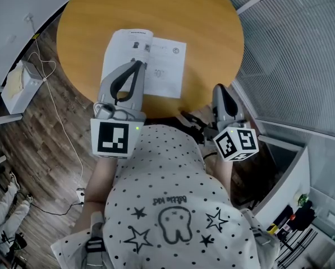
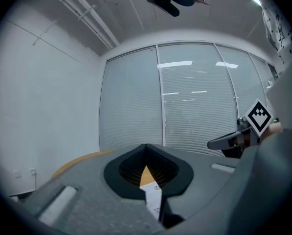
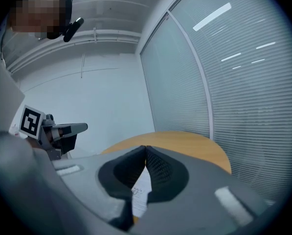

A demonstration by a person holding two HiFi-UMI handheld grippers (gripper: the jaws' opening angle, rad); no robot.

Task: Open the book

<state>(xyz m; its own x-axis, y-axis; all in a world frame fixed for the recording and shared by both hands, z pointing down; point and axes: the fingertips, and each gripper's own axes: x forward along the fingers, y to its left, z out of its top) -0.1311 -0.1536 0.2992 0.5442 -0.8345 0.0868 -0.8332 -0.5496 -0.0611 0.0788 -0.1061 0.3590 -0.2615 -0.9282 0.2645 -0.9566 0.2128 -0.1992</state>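
The book lies open on the round wooden table, its white printed pages facing up. My left gripper hovers over the book's left page, near the spine, jaws shut with nothing between them. In the left gripper view the closed fingertips meet, and a strip of white page shows below them. My right gripper sits at the table's near edge, right of the book and apart from it. Its jaws are also shut and empty, with a corner of page seen under them.
Glass walls with blinds run close along the table's right side. On the wood floor at the left stand a white box and a trailing cable. A shelf with small items is at the lower right.
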